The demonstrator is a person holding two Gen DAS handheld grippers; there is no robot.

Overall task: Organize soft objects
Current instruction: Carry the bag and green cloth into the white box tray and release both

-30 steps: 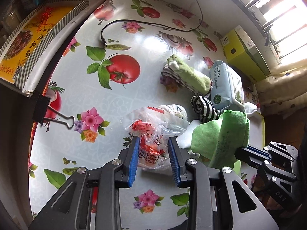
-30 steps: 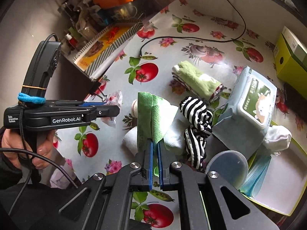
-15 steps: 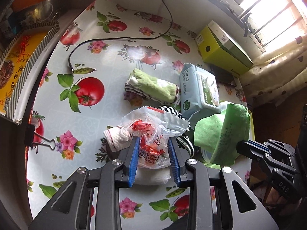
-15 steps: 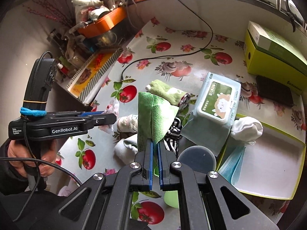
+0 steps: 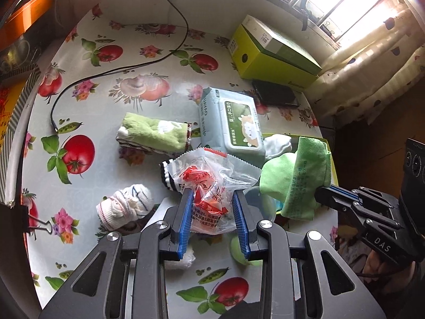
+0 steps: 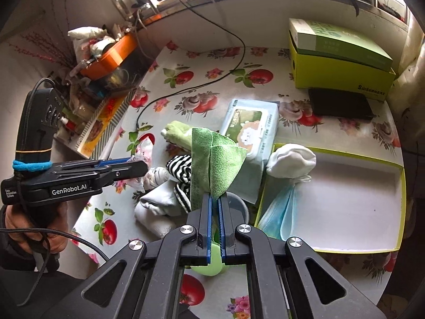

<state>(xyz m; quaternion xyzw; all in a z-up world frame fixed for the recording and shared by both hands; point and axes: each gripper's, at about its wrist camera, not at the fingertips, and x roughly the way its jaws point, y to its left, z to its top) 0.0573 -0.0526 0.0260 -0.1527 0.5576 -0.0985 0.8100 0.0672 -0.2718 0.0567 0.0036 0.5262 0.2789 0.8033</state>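
left tongs clenched on a clear plastic bag with red print, held above the table. right tongs clamped on a folded green cloth, which stands up from the blue pads.

left view only: a white bundle with thin stripes on the table left of the bag, and a binder clip at the table edge. in the right view that bundle is mostly hidden behind the left tongs. right view only: inside of the shallow yellow-green tray, a grey round lid under the cloth, and an orange basin off the table.

tray contents: a white sock ball sitting on the tray's near-left corner and a blue face mask draped over its left rim.

count on the table: one pack of wet wipes, one rolled green towel, one black-and-white striped sock bundle, one plain white folded cloth, one yellow-green box, one black flat item in front of it, one black cable.
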